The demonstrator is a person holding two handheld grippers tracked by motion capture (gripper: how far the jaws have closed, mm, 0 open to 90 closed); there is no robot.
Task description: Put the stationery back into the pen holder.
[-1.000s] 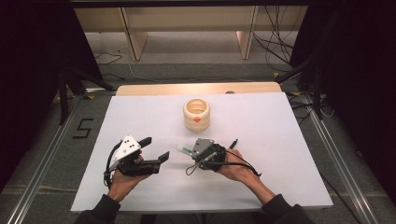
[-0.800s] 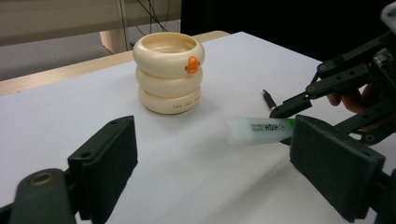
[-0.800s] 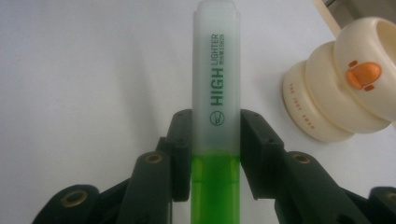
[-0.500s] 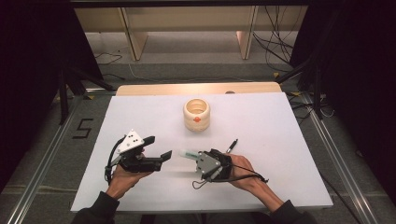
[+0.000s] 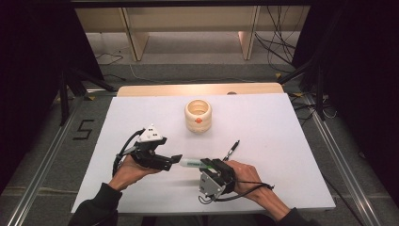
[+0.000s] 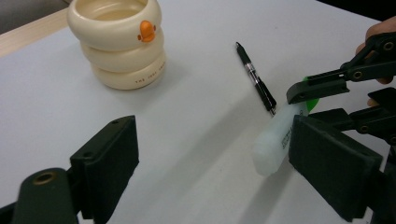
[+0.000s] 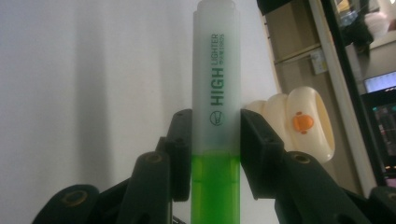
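My right gripper [image 5: 206,165] is shut on a green highlighter [image 5: 190,163] with a frosted white cap, and holds it level above the white table with the cap pointing left. The right gripper view has the two black pads [image 7: 254,140] pressing the highlighter [image 7: 216,84] just above its green barrel. My left gripper [image 5: 175,160] stands open facing it. In the left gripper view the cap end [image 6: 275,140] hangs just in front of the right jaw, and the left gripper [image 6: 215,140] touches nothing.
A cream ring-stacked cup [image 5: 198,115] with an orange duck beak stands at the table's middle back. A black pen [image 5: 232,150] lies on the white table [image 5: 291,141] just beyond my right hand. Shelving and cables sit on the floor behind.
The right gripper has drawn back toward the near edge with the highlighter, now level and pointing left. The left gripper has shifted right and slightly up, closing the gap to the cap.
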